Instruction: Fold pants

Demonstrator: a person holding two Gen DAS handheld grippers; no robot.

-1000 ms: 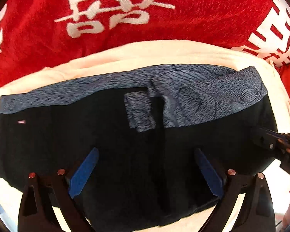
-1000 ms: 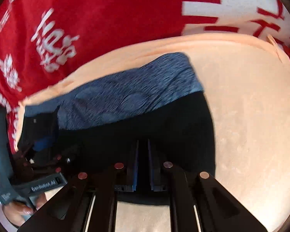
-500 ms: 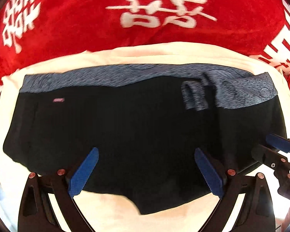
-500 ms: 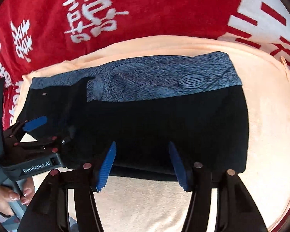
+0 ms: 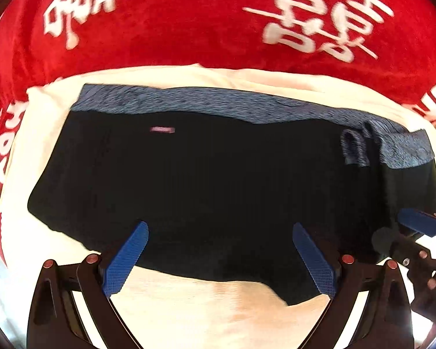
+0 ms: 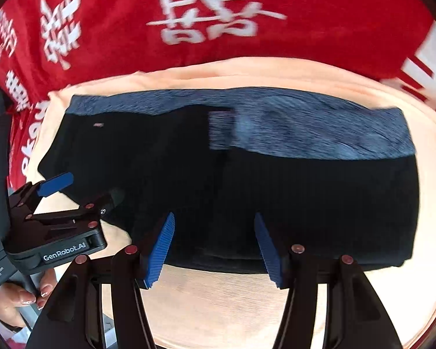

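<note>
Folded black pants (image 5: 218,180) lie flat on a cream towel (image 5: 189,305), over a red blanket (image 5: 189,29) with white characters.

The left gripper (image 5: 221,258) and right gripper (image 6: 215,247) both hover with jaws parted and empty above the pants' near edge; nothing blocks them, and the grey-blue waistband (image 6: 319,128) runs along the far side.

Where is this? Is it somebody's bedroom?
Probably a home, maybe a bed, though I can't be sure. The black pants lie on a soft peach towel, spread over a fluffy red blanket with big white Chinese wedding characters. No walls or furniture show.
</note>
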